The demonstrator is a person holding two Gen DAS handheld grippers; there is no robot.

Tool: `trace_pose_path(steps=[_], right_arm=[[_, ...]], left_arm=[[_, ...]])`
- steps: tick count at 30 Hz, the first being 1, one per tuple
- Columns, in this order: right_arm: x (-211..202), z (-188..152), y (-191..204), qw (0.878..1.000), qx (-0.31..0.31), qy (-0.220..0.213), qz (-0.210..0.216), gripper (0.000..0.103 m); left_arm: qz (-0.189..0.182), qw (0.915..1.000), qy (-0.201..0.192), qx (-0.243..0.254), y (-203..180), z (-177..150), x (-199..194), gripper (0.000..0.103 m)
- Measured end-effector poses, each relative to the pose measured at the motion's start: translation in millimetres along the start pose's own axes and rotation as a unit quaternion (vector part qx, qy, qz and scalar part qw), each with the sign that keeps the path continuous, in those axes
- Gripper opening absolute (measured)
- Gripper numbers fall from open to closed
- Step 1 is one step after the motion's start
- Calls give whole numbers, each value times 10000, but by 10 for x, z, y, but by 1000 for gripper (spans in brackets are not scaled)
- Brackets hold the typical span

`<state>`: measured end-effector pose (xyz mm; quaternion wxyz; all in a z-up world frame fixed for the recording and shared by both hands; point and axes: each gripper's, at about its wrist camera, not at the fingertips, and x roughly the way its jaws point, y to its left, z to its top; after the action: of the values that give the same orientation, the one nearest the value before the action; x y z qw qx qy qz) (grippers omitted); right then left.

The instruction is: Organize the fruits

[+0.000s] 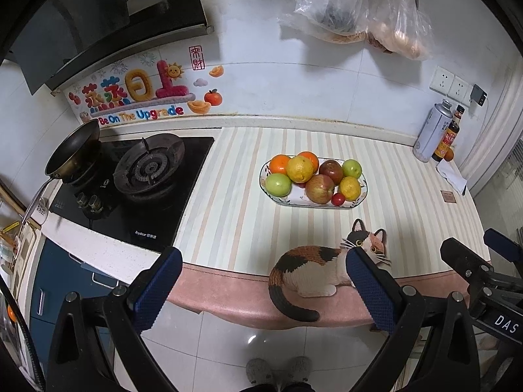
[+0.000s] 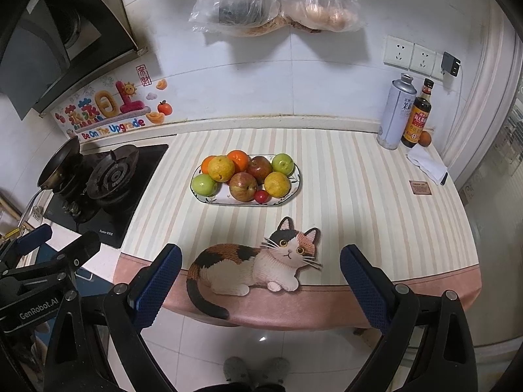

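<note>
The fruit sits heaped in an oval dish (image 2: 295, 183) at the middle of the striped counter (image 2: 359, 196): two oranges (image 2: 240, 159), two yellow citrus (image 2: 221, 169), two green fruits (image 2: 283, 164), two apples (image 2: 243, 187) and a small red fruit (image 2: 261, 196) at the front rim. That heap fits either fruit gathered and done or fruit waiting to be sorted out; the pictures do not settle which.

Both tongs hang back over the counter's near edge, above a cat mat (image 2: 255, 261). The left gripper (image 1: 261, 289) and the right gripper (image 2: 260, 285) each stand with fingers wide apart, holding nothing.

Any pick from the heap would go best from the top, squeezing round fruit at its widest so neighbours do not roll.

Readable writing: "Be On The Upgrade" on the wall sticker (image 2: 108, 111), "GenRobot.AI" and "DAS" on the gripper bodies. The bottle (image 2: 418, 114) and can (image 2: 397, 112) labels are too small to read.
</note>
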<state>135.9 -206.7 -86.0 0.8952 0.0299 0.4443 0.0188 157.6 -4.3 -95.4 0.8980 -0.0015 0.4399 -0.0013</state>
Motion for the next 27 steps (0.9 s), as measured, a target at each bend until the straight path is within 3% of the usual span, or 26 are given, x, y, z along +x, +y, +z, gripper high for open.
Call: trace_pose_path(steps=[27], right_arm=[[43,-8,7,9999,147,62,52,100]], left_arm=[[29,9998,-147,116,3,29,-33,103]])
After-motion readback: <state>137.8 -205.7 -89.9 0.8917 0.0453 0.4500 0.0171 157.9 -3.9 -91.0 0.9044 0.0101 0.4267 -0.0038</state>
